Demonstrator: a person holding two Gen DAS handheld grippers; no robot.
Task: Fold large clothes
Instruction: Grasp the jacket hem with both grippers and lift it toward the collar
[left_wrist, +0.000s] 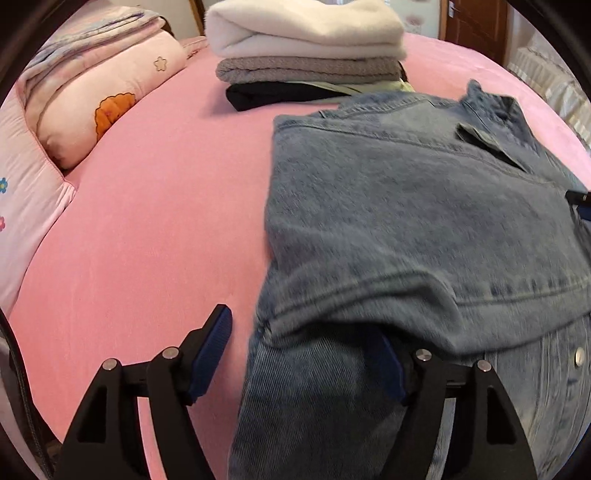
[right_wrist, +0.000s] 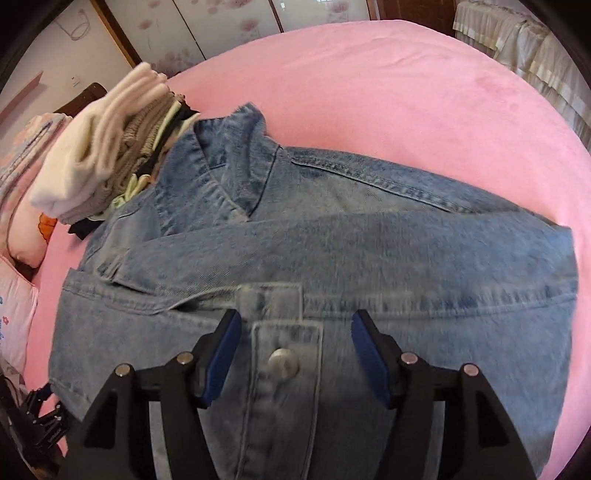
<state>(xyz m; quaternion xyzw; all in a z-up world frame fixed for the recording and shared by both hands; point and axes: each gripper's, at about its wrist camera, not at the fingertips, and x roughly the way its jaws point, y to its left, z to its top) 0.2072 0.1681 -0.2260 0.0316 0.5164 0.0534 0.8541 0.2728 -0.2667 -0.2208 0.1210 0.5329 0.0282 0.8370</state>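
1. Lying spread on the pink bed (right_wrist: 406, 92), the denim jacket (right_wrist: 332, 240) has a sleeve folded across its body and its collar (right_wrist: 221, 155) at the far end from the fingers; that flat layout suits the next fold, which I judge to be bringing the near hem up toward the collar.
2. The right gripper (right_wrist: 295, 354) hovers over the near part of the jacket with its fingers apart, one on either side of the buttoned strip and its metal button (right_wrist: 282, 362). Neither pad presses the cloth, so nothing is clamped.
3. The left gripper (left_wrist: 306, 354) also has its fingers apart. Its left finger (left_wrist: 210, 350) stands over bare bed, while the right one sits against, and partly under, the jacket's near left edge. The view is blurred here, so it is probably straddling that edge rather than pinching it.
4. Both grippers sit at the near end of the jacket, likely so the two corners can be lifted together and the fold stays square.
5. No true container is in sight. Beyond the fingers, touching the jacket's collar end, a stack of folded clothes (left_wrist: 306, 48) serves as the collecting place: a white fleece on top, a grey knit beneath, dark and pale green pieces at the bottom.
6. Left of the left fingers, well apart, lies a pink pillow (left_wrist: 99, 110) with bedding on top.
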